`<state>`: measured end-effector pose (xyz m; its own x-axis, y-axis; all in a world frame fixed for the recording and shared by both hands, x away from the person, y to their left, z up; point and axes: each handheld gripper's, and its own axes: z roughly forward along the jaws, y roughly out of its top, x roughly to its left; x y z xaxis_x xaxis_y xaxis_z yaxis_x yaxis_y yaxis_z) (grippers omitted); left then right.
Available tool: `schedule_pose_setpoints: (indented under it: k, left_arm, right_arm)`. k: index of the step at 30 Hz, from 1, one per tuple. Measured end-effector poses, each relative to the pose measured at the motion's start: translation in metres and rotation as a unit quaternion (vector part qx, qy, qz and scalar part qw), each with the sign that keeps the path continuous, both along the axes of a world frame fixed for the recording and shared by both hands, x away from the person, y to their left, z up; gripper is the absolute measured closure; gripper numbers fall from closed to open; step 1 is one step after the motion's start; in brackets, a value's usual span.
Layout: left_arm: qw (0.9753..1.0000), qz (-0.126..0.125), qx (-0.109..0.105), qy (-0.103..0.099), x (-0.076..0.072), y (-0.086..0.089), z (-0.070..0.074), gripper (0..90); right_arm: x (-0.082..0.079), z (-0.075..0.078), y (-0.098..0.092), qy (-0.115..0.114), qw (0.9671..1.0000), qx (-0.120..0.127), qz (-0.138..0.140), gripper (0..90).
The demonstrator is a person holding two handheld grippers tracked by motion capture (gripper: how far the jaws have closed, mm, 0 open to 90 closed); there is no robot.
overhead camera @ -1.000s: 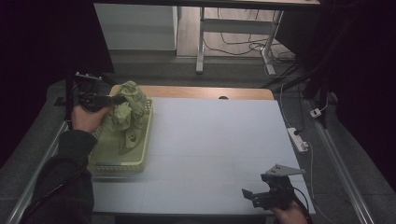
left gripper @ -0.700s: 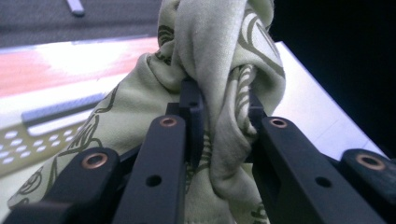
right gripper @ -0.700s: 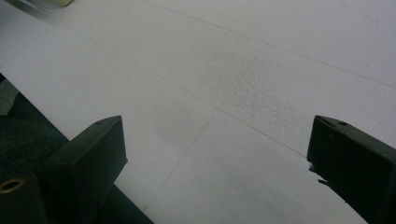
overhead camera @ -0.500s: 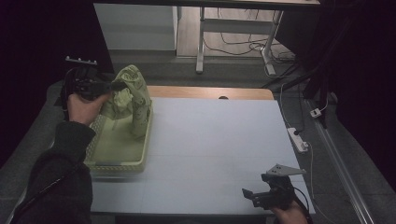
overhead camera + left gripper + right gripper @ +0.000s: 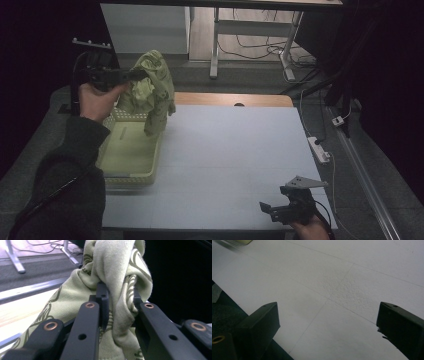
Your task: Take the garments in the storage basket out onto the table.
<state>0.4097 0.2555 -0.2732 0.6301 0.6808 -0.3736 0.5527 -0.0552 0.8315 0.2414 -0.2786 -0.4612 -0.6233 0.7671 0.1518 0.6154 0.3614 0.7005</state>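
A pale green printed garment (image 5: 152, 90) hangs in the air over the far end of a light green basket (image 5: 131, 162) at the table's left. My left gripper (image 5: 134, 75) is shut on the garment's top, raised well above the basket. In the left gripper view the cloth (image 5: 117, 277) is bunched and pinched between the two black jaws, gripper (image 5: 119, 293). The basket's floor shows bare below the hanging cloth. My right gripper (image 5: 267, 209) rests low at the table's near right corner, open, with nothing between its fingers; the right gripper view (image 5: 328, 322) shows bare white tabletop between them.
The white table (image 5: 235, 150) stretches between the basket and the right gripper. A white power strip (image 5: 320, 149) lies off the table's right edge. Desk legs and cables (image 5: 250, 45) stand on the floor beyond the far edge.
My left gripper has lifted the garment up out of the basket and toward the far edge. The right gripper has stayed put.
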Motion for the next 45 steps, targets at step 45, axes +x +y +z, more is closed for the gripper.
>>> schedule_pose_setpoints:
  k: [45]
  left_arm:
    - [0.9846,-0.129,0.118,0.005,0.018,-0.166,-0.054,77.6]
  right_arm:
    - [-0.002,0.001,-0.002,-0.008,1.0,0.004,0.001,1.3]
